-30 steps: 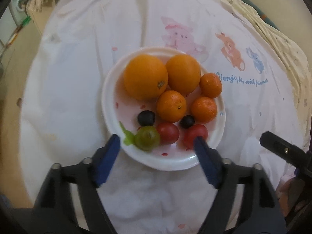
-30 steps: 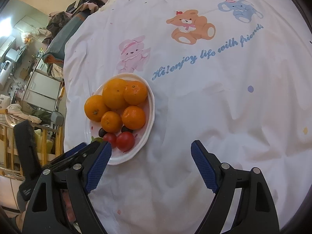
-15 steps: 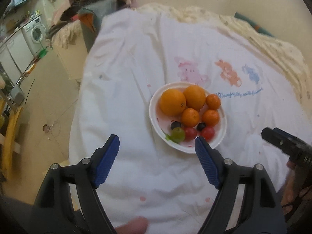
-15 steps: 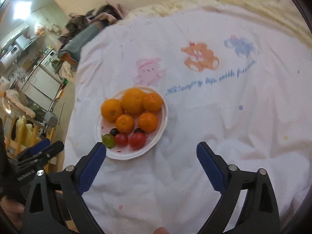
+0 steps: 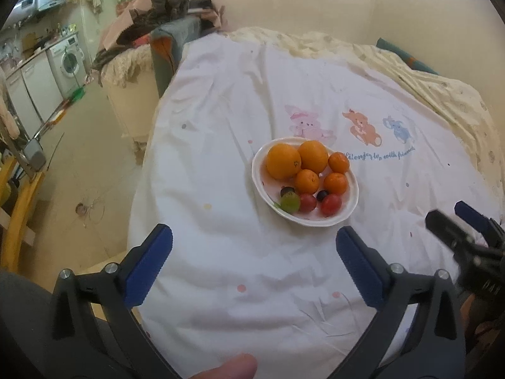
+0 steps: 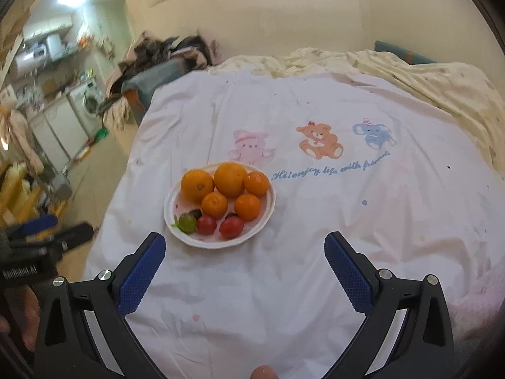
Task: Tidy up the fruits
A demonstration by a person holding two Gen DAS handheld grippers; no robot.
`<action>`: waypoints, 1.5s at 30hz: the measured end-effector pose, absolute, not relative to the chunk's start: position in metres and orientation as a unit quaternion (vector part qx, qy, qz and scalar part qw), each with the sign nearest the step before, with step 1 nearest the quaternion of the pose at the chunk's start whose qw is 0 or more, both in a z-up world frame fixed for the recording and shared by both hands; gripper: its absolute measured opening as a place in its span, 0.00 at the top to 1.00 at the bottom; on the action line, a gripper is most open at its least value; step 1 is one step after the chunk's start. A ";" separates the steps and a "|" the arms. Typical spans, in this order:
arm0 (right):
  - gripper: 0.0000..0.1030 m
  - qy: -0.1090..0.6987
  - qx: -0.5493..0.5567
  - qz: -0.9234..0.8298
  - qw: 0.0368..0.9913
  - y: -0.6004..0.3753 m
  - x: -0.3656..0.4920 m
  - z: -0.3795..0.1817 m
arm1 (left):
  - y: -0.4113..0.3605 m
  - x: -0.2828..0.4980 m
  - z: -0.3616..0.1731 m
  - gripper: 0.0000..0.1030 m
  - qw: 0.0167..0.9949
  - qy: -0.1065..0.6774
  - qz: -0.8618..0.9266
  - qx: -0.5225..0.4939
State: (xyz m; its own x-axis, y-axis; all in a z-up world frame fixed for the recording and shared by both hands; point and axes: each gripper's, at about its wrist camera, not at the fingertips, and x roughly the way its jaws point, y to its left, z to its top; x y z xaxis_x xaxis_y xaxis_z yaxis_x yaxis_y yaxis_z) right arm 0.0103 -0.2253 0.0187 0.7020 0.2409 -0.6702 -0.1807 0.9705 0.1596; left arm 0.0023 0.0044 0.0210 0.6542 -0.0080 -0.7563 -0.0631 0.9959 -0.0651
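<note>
My left gripper (image 5: pixel 252 257) hangs over the white sheet (image 5: pixel 221 158), jaws spread wide with nothing between them. My right gripper (image 6: pixel 244 260) hangs the same way, jaws released and bare.

The white plate (image 6: pixel 266 213) sits on the sheet, ahead of both grippers and apart from them. In the right wrist view it lies ahead of my left blue pad (image 6: pixel 140 276); in the left wrist view it lies ahead and a little right of centre. It holds two large oranges (image 5: pixel 283 165) at the far side, touching each other, and three small mandarins (image 5: pixel 307 181) nearer and to the right. Along the near rim lie a green tomato (image 5: pixel 290 202), two red tomatoes (image 5: pixel 331 204) and two dark little fruits (image 5: pixel 322 194) tucked between them and the mandarins.

Just beyond the plate the sheet carries a pink bunny print (image 6: pixel 251 145), a brown bear (image 6: pixel 320 140), a blue elephant (image 6: pixel 374 134) and a line of blue script (image 6: pixel 331 169). A cream quilt (image 6: pixel 426 75) lies bunched at the far edge. A washing machine (image 5: pixel 69 60) stands far off to the left.
</note>
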 end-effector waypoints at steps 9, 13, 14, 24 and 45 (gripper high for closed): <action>0.00 0.366 0.027 0.111 0.924 -0.212 0.021 0.009 | 0.012 0.011 0.010 0.01 0.908 0.414 0.034 -0.059; 0.00 0.371 0.027 0.111 0.922 -0.210 0.025 0.005 | 0.011 0.012 0.006 0.01 0.905 0.420 0.030 -0.058; 0.00 0.370 0.027 0.110 0.922 -0.209 0.025 0.006 | 0.011 0.011 0.006 0.01 0.906 0.419 0.029 -0.057; 0.00 0.369 0.026 0.109 0.923 -0.208 0.025 0.006 | 0.013 0.011 0.006 0.01 0.904 0.422 0.029 -0.062; 0.00 0.373 0.030 0.103 0.922 -0.213 0.026 0.005 | 0.017 0.012 0.001 0.01 0.899 0.431 0.030 -0.066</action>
State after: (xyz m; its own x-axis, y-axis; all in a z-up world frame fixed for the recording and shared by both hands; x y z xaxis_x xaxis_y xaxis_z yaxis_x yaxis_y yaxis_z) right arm 0.0262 -0.2130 0.0054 0.7003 0.2116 -0.6817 -0.1671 0.9771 0.1317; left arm 0.0124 0.0168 0.0011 0.6265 -0.0032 -0.7794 -0.1110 0.9894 -0.0933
